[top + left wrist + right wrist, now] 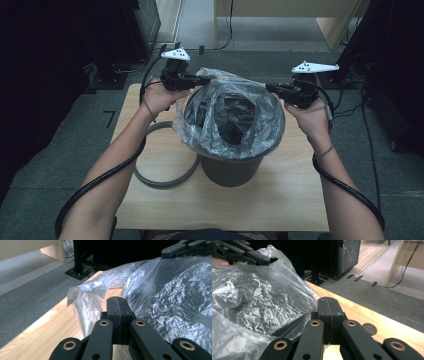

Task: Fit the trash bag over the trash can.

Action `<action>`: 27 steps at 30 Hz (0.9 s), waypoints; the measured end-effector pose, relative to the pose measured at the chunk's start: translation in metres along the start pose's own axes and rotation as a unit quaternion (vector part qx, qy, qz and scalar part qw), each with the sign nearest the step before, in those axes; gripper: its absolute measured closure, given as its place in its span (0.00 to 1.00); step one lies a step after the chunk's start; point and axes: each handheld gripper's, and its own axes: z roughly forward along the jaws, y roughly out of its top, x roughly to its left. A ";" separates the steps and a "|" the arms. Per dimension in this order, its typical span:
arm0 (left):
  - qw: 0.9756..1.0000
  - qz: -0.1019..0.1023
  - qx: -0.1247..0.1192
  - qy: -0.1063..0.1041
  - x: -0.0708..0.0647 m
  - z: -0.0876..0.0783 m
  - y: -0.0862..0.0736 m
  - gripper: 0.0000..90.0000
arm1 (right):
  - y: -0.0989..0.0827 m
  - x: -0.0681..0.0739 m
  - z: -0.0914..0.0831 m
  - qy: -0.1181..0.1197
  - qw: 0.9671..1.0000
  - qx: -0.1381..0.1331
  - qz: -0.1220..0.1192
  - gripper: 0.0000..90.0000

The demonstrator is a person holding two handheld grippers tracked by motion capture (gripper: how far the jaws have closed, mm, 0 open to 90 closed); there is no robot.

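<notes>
A dark round bin (232, 172) stands on the wooden table (285, 200), lined with a clear plastic bag (227, 117) whose edge drapes over the rim. My left gripper (207, 79) is at the bag's back-left edge, jaws closed together (117, 300), with the stretched film (150, 302) running into the tips. My right gripper (269, 87) is at the back-right edge, jaws also closed (329, 300), the film (262, 302) pressed against their left side. Each gripper view shows the other gripper across the bag: the right gripper (185, 248) and the left gripper (244, 253).
A grey ring (160, 181) lies flat on the table to the left of the bin, partly under it. A round hole (369, 328) sits in the tabletop near the right gripper. Dark equipment and cables stand on the floor beyond the table's far edge.
</notes>
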 end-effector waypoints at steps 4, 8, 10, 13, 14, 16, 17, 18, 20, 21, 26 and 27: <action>1.000 -0.010 0.008 0.000 0.001 0.006 -0.003 1.00 | -0.004 -0.001 0.007 -0.005 1.000 0.007 0.013 1.00; 1.000 -0.019 -0.001 -0.011 0.004 0.007 -0.007 1.00 | -0.008 -0.003 0.009 0.005 1.000 0.004 0.025 1.00; 1.000 -0.022 0.006 -0.006 0.005 0.008 -0.008 1.00 | -0.009 -0.004 0.009 0.008 1.000 0.002 0.025 1.00; 0.999 -0.024 0.040 0.002 0.008 0.015 -0.019 1.00 | -0.008 -0.006 0.010 0.001 0.999 0.014 0.035 1.00; 0.999 -0.029 0.035 -0.001 0.008 0.015 -0.022 1.00 | -0.009 -0.007 0.011 -0.004 0.999 0.029 0.039 1.00; 0.999 -0.035 0.013 -0.006 0.007 0.012 -0.023 1.00 | -0.018 -0.009 0.014 -0.009 0.999 0.044 0.024 1.00; 0.999 -0.031 0.001 -0.005 0.006 0.010 -0.021 0.99 | -0.019 -0.008 0.012 -0.014 0.999 0.026 0.016 1.00; 1.000 -0.029 0.000 0.000 0.006 0.008 -0.018 0.95 | -0.019 -0.007 0.009 -0.017 1.000 0.002 0.012 1.00; 1.000 -0.021 0.009 0.006 0.006 0.003 -0.012 0.87 | -0.014 -0.006 0.004 -0.010 1.000 -0.018 0.017 0.89; 1.000 -0.016 0.009 0.010 0.006 0.000 -0.010 0.85 | -0.010 -0.005 0.003 -0.013 1.000 -0.018 0.012 0.84; 1.000 -0.013 -0.001 0.014 0.007 -0.019 -0.003 0.68 | 0.001 -0.008 -0.012 -0.017 1.000 -0.021 0.006 0.66; 1.000 -0.011 0.000 0.013 0.006 -0.022 -0.002 0.66 | 0.004 -0.009 -0.017 -0.013 0.999 -0.029 0.012 0.66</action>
